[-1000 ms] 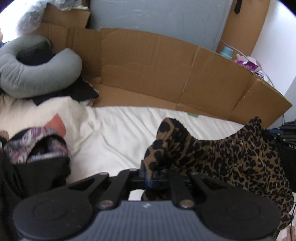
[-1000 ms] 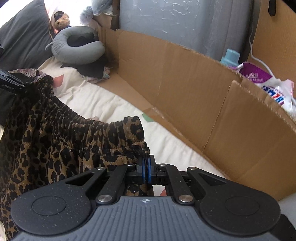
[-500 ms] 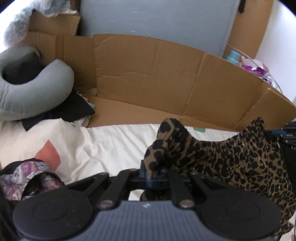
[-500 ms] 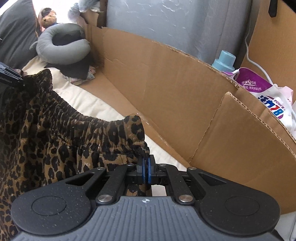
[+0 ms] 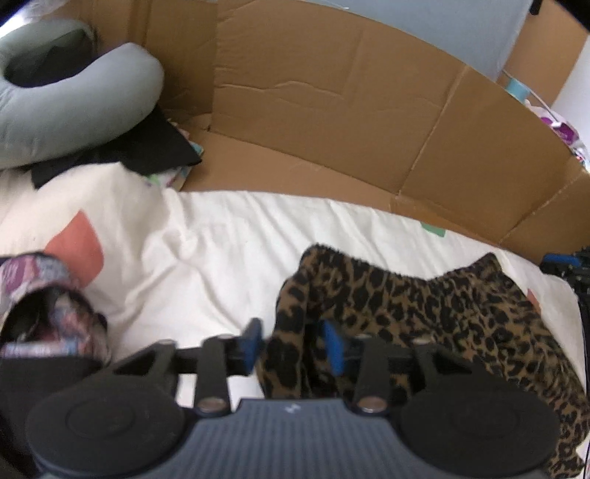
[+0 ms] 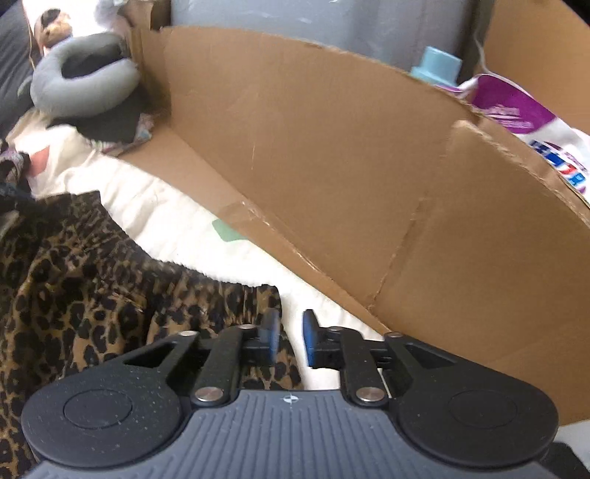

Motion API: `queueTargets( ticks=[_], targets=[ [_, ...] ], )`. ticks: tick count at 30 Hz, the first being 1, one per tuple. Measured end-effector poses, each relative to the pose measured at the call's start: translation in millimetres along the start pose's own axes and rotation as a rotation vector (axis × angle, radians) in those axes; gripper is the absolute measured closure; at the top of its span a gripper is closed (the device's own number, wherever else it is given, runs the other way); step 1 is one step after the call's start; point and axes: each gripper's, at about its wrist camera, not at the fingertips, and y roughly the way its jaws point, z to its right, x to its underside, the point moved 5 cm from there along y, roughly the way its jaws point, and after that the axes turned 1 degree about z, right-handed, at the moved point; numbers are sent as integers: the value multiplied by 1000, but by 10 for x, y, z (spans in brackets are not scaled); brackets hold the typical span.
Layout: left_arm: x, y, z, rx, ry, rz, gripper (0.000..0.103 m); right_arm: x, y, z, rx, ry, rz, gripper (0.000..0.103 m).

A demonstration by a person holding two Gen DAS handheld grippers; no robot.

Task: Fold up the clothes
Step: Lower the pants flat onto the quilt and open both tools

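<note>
Two grippers are letting go of one garment on the bed. Your leopard-print garment (image 5: 457, 313) lies spread across the white bedsheet (image 5: 228, 254), its gathered waistband running from one gripper to the other. In the left wrist view, a bunched corner of the fabric stands up between the blue pads of your left gripper (image 5: 293, 344); the jaws are opening, the left-hand pad stands clear of the cloth and the right-hand pad sits at its edge, though blur hides whether it touches. In the right wrist view, your right gripper (image 6: 291, 341) has its jaws opening too: the waistband's end lies under and just beside the left-hand pad, and the narrow gap between the pads shows mostly bare sheet.

A long wall of flattened brown cardboard (image 6: 332, 177) borders the far edge of the bed. Behind it, in the right wrist view, stand a pale blue bottle cap (image 6: 437, 68) and a purple-and-white bag (image 6: 516, 114). A grey neck pillow (image 5: 66, 110) rests at the head of the bed on top of a black cloth (image 5: 147, 154). At your left, a patterned purple garment (image 5: 44, 294) sits bunched on the sheet, well apart from the leopard print. A small plush toy (image 6: 51, 29) sits beyond the pillow.
</note>
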Motion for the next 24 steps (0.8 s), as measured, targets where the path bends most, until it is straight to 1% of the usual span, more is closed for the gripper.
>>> queueTargets(
  ticks=[2,4,12,14,16,18,20,24],
  targets=[
    [79,-69,26,2,11,-10,59,41,-76,37,-11,8,-3,76],
    [161,-179,41,6,2,-11,59,98,-162,65,-17,9,-10,76],
    [479,-654,73,16,-38,9,58,371,-654,152,-36,60,-4,76],
    [589,-779,61,5,-50,19,58,448,-792,147,-34,70,3,75],
    [714,-890,63,-13,-59,24,58,545,-949,156,-35,78,13,72],
    [855,-979,52,-15,-78,22,58,647,-1102,171,-36,88,21,68],
    [998,-1064,45,-17,-99,19,58,758,-1243,191,-38,98,27,68],
    [1271,-1198,84,-19,-131,8,58,989,-1473,183,-59,131,11,68]
  ],
)
